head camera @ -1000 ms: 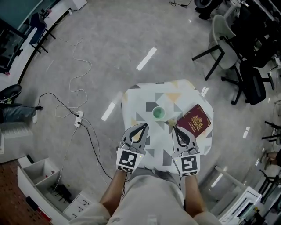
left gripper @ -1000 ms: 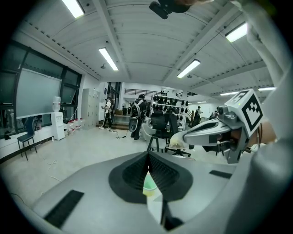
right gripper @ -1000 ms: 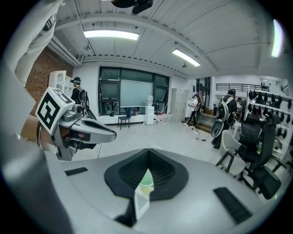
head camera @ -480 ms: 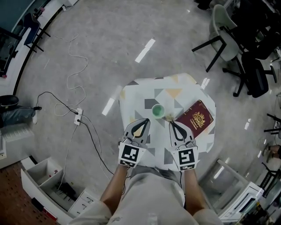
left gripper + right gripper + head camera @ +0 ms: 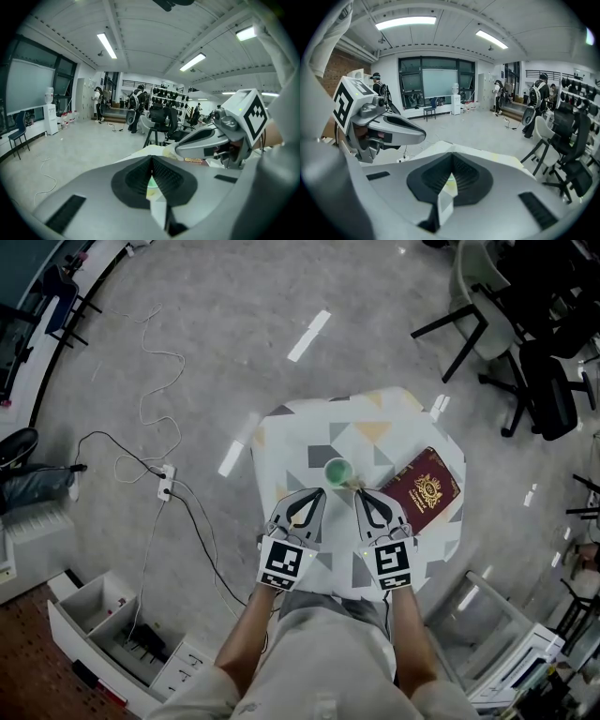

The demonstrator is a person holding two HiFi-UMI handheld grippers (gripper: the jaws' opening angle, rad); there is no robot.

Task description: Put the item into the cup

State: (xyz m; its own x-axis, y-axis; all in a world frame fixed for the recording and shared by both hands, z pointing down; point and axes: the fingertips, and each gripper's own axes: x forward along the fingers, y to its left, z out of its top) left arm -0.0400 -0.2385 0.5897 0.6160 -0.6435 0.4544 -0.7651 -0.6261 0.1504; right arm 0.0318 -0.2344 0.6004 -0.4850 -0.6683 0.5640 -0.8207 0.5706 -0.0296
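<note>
Both grippers hover over the near edge of the table [image 5: 291, 427], tips at 12 o'clock. The left gripper [image 5: 316, 491] and the right gripper [image 5: 360, 495] are both clenched, jaws tip to tip, and neither clearly grips anything. The item [image 5: 356, 486], a small pale scrap, lies right at the right gripper's tips, so that hand is nearer. The cup [image 5: 337, 470] stands just at 10 o'clock from it, the passport [image 5: 427, 488] at 3. The item's shape, long axis and any contact with the tips are too small to read
</note>
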